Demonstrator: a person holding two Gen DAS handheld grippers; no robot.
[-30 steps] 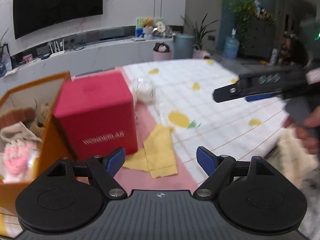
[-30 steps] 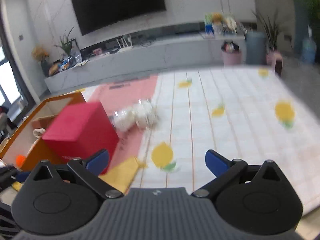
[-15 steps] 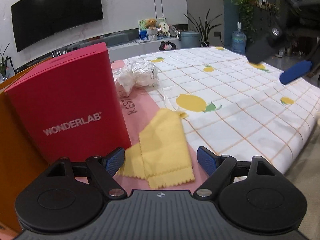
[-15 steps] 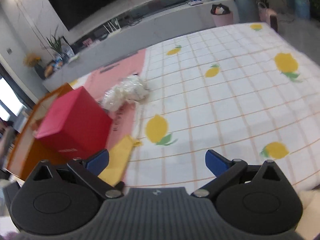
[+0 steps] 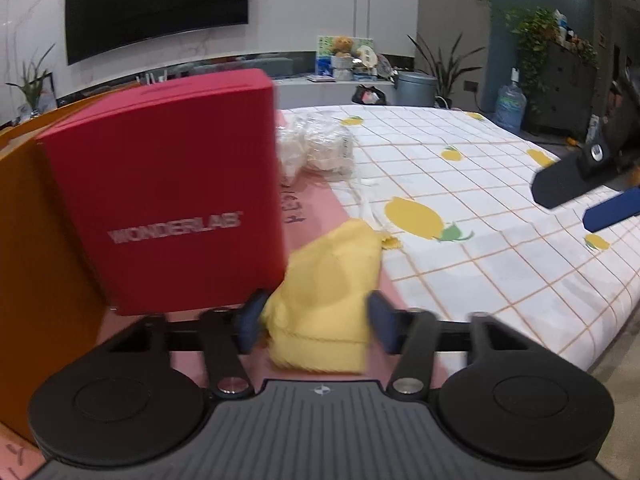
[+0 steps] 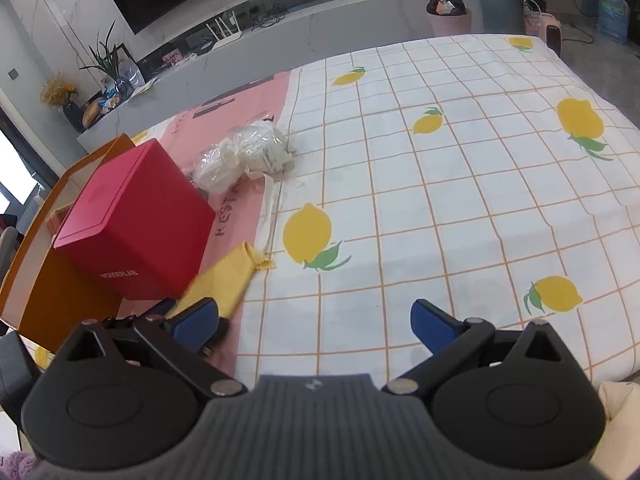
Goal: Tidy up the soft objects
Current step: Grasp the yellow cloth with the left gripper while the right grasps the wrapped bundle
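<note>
A yellow cloth [image 5: 328, 300] lies bunched on the pink mat beside the red WONDERLAB box [image 5: 168, 196]. My left gripper [image 5: 316, 322] has its blue fingers closing on both sides of the cloth's near end, touching it. The cloth also shows in the right wrist view [image 6: 224, 280], with the left gripper's fingers at its near end. My right gripper [image 6: 314, 320] is open and empty above the lemon-print sheet [image 6: 460, 184]; it shows at the right edge of the left wrist view [image 5: 588, 192]. A white bagged soft bundle [image 6: 244, 156] lies behind the box.
An orange open box [image 6: 52, 280] stands left of the red box at the table's left edge. The sheet's near edge drops off at the right [image 5: 600, 344]. A TV wall, low counter and plants stand behind.
My left gripper has moved forward and down onto the yellow cloth and its fingers have narrowed around it, bunching it up. My right gripper has stayed open, shifting slightly.
</note>
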